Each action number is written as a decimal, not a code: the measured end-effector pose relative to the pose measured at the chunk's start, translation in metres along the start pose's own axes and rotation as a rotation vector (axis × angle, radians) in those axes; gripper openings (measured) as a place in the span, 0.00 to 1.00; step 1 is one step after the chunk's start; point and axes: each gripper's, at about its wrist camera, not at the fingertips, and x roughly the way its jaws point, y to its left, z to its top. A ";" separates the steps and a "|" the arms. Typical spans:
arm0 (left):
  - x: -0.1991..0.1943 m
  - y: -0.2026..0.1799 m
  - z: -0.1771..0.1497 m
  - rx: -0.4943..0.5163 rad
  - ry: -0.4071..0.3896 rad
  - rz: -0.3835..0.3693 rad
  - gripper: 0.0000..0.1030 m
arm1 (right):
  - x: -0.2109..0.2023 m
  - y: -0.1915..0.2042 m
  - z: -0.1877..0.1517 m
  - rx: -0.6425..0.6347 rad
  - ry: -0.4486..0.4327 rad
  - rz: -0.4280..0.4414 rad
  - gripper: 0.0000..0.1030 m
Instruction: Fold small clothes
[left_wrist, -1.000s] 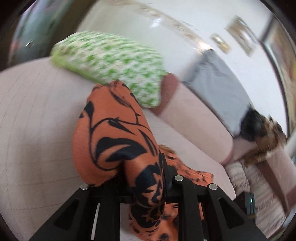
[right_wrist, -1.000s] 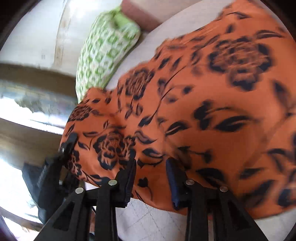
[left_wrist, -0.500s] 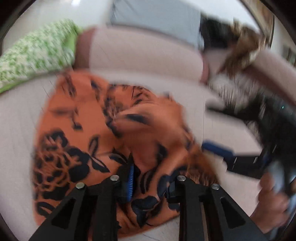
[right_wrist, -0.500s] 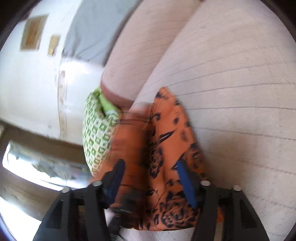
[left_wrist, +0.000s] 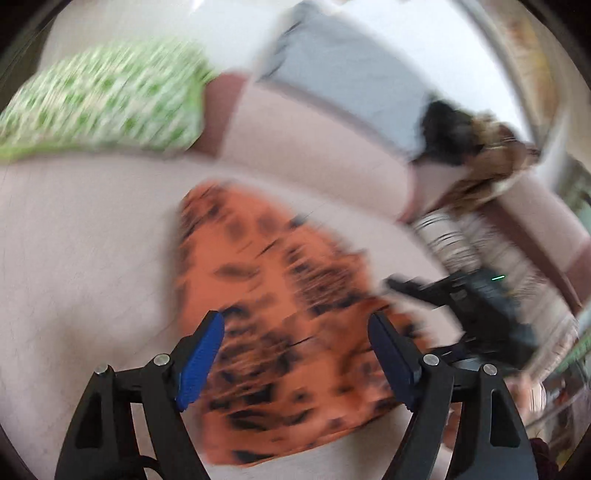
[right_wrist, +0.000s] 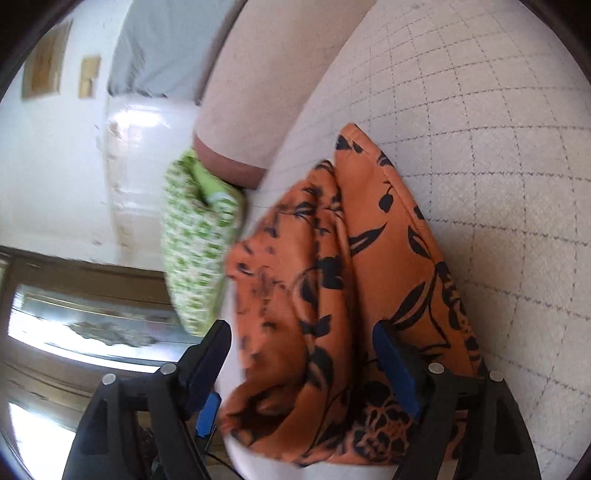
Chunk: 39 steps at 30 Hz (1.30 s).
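orange black-flowered garment (left_wrist: 280, 325) (right_wrist: 354, 295): lying folded over in loose layers on the pale quilted sofa seat (right_wrist: 480, 147) (left_wrist: 74, 240), near the green-and-white patterned pillow (left_wrist: 107, 99) (right_wrist: 195, 236) at the sofa's end. left gripper (left_wrist: 295, 354): released, blue-padded jaws spread wide above the cloth, nothing between them; right gripper (right_wrist: 301, 360): likewise released, jaws apart over the near edge of the garment, also seen blurred at the cloth's side in the left wrist view (left_wrist: 406, 288). grey cloth (left_wrist: 351, 74) draped over the sofa back; striped fabric (left_wrist: 480, 251) beyond the garment.
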 end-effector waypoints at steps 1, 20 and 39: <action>0.007 0.007 -0.002 -0.017 0.035 0.027 0.78 | 0.006 0.002 -0.001 -0.004 0.006 -0.002 0.79; 0.039 -0.004 -0.043 0.052 0.225 0.113 0.78 | -0.015 0.001 -0.019 -0.180 0.018 -0.356 0.35; 0.021 0.003 -0.034 0.047 0.161 0.130 0.78 | 0.023 0.046 0.019 -0.296 -0.104 -0.301 0.37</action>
